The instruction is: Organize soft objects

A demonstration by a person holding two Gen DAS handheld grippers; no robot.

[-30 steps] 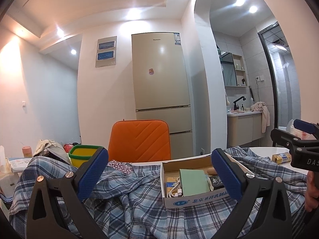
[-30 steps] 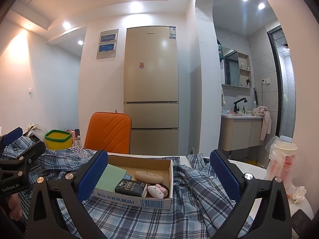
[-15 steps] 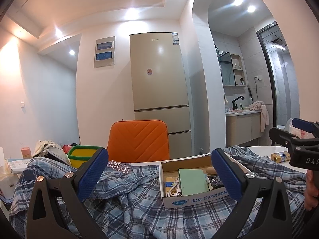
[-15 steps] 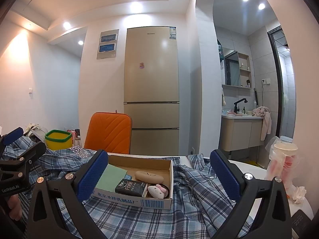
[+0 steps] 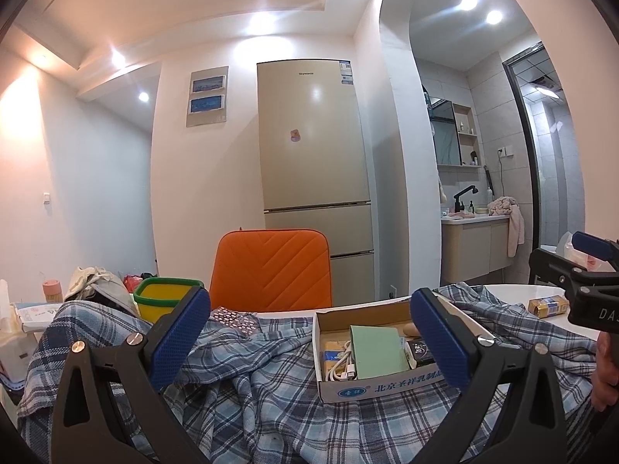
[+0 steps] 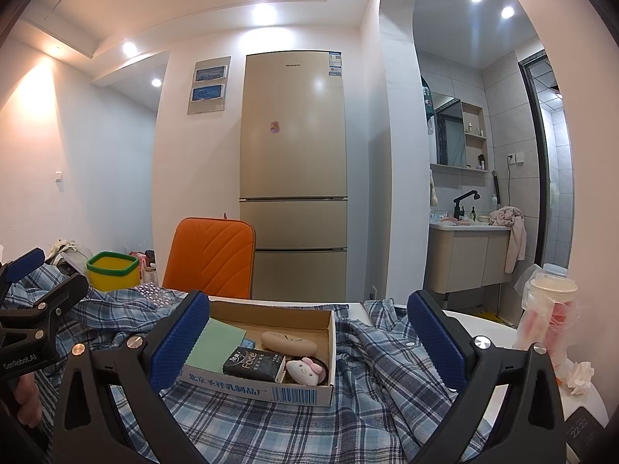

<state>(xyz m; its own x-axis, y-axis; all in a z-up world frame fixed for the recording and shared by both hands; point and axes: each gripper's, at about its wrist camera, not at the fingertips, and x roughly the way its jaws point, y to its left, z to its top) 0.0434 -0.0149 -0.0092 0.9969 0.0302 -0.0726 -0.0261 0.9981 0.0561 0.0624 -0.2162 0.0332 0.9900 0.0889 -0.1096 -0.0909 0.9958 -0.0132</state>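
Left to right across the white counter (image 6: 499, 326). At the far left edge, a yellow tub (image 5: 164, 299) with a green rim stands behind the cloth. A blue plaid shirt (image 5: 247, 379) lies crumpled over most of the counter top, its folds running from the left edge to the right; this is the soft thing to be tidied. On the shirt, towards the middle, sits an open cardboard box (image 6: 271, 384) holding a green pad (image 6: 218, 344), a black packet (image 6: 253, 361) and a small pink-and-white toy (image 6: 305, 371). At the right edge stands a wrapped cup (image 6: 551, 305), with a crumpled tissue (image 6: 578, 377) beside it.

The left gripper (image 5: 309, 340) hangs over the shirt's left half, its jaws spread wide and empty; loose cloth lies directly below and ahead of it. The right gripper (image 6: 309, 338), also with jaws wide and holding nothing, hangs over the right half, the box straight ahead between its blue pads (image 6: 433, 340). Neither touches the cloth.

Judgement: the shirt's long axis appears to run left to right across the counter, so each gripper is nearest its own end. The box resting on the cloth would probably need lifting off before any fold.
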